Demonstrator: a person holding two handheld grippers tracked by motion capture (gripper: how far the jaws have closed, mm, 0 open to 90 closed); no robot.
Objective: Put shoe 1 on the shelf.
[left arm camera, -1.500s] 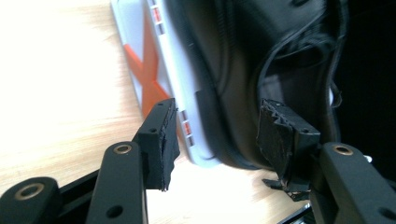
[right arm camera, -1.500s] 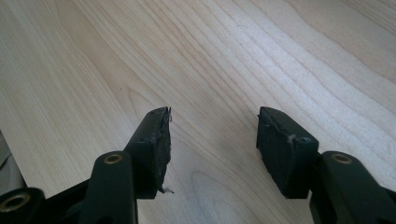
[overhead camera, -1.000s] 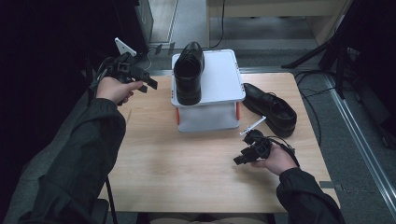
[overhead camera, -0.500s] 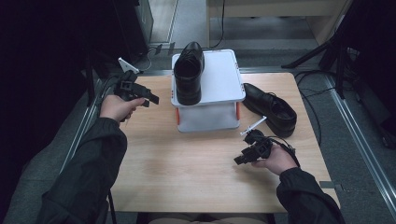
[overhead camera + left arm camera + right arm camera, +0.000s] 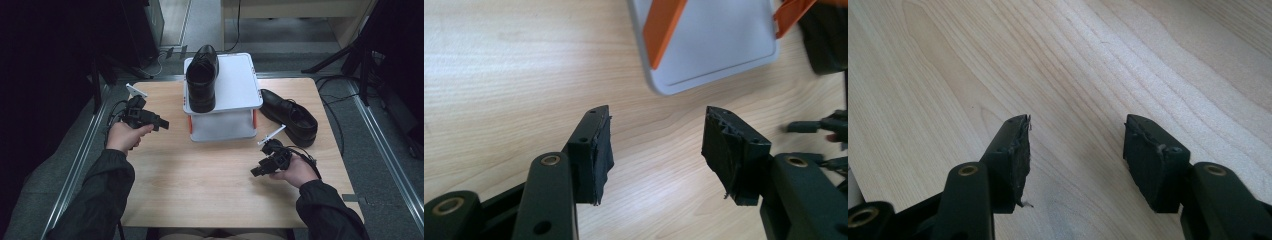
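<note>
The left gripper (image 5: 159,122) is hovering over the left part of the wooden table (image 5: 210,190), its jaws standing wide apart and holding nothing, pointing right toward the white stand (image 5: 240,85). In the left gripper view the stand's lower shelf (image 5: 719,45) and 1 orange post (image 5: 663,27) are showing just ahead and to the right of the gripper (image 5: 655,145). On top of the stand 1 black shoe (image 5: 202,77) is sitting along its left edge, long axis running away from the person, toe at the near end; it is lying ahead of and above the left gripper, which is the nearer of the 2 to it. The second black shoe (image 5: 290,117) is lying on the table just right of the stand, long axis slanting from far-left to near-right. The right gripper (image 5: 257,171) is resting low near it, turned left toward bare wood, jaws likewise wide and empty, as the right gripper view (image 5: 1075,150) is showing. Judging by position, the right gripper seems better placed for the shoe on the table. The tabletop is flat and open in front; beyond it dark floor and furniture legs are showing
</note>
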